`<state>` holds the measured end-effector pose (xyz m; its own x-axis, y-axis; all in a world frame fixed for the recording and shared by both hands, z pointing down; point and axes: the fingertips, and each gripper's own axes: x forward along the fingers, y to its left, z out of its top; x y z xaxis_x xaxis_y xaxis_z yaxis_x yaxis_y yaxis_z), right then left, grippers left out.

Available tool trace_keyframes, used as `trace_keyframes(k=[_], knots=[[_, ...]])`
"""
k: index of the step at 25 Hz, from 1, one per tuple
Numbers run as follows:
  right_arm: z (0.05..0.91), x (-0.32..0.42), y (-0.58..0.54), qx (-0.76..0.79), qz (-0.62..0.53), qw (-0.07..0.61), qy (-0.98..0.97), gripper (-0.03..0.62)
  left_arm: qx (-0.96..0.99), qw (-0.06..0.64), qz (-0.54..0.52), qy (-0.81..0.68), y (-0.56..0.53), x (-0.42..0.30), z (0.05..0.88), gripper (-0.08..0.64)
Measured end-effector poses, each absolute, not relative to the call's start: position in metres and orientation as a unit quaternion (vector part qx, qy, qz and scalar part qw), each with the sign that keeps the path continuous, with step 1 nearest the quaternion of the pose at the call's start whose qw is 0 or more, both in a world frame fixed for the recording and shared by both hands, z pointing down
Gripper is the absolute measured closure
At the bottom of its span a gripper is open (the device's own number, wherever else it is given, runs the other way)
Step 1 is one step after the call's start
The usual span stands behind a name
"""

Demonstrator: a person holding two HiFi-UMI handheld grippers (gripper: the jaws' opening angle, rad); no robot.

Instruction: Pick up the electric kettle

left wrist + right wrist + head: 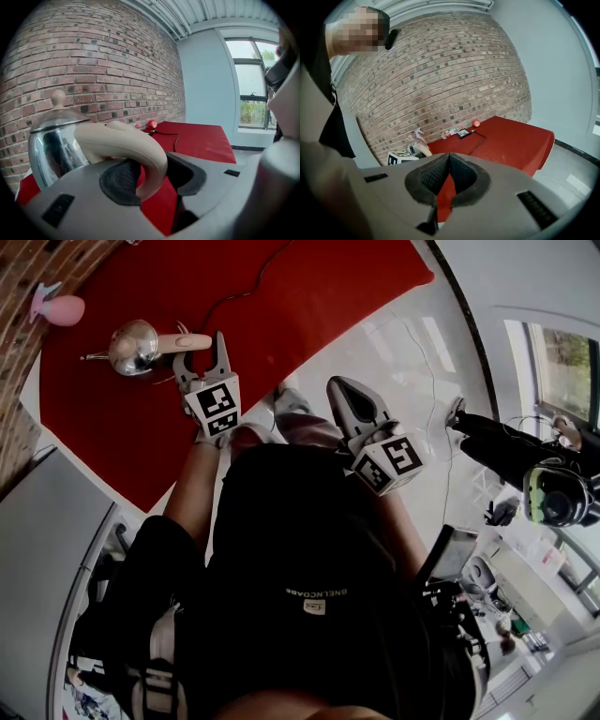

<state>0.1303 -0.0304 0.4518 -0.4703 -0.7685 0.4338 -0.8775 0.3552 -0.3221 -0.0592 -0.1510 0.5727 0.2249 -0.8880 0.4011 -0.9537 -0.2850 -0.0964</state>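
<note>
Brickwork [37, 263] hard along the left, red cloth [300, 306] butting up to it with no gap to work in. Near that edge, pink bottle [58, 307], well apart from the electric kettle [133, 346]. Stands upright on the cloth, steel body toward the wall, cream handle [184, 340] pointing right. Just beside it, left gripper [199, 349]: grips that handle at middling width, left pad against it, right pad meeting its outer curve, a sliver of red showing lower down. Leaves broad bare cloth beyond and to the right, crossed only by a thin black cable [251, 285]. At the far wall edge, clear bottle [451, 131], flat black device [463, 132], red ball [476, 123]. Below the cloth's near-left edge, grey panel [47, 549]. Right gripper [342, 390] off the cloth's near edge, over glossy white floor [412, 343]: pads together at the tips, nothing between. Plenty of open floor to its right, up to the window [562, 371].

Black-and-white square markers on both gripper cubes, no letters. White print on the person's black top [317, 592], upside down, not surely legible.
</note>
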Motion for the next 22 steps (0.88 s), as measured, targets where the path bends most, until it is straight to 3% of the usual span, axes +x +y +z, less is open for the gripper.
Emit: trace_keyframes(k=[13, 22], knots=[[0.445, 0.13, -0.036, 0.5, 0.255, 0.101, -0.821, 0.586, 0.792, 0.072, 0.214, -0.568, -0.142, -0.053, 0.572, 0.393], [0.437, 0.133, -0.041, 0.5, 0.253, 0.09, -0.824, 0.587, 0.811, 0.011, 0.211, -0.545, -0.146, -0.035, 0.527, 0.393]])
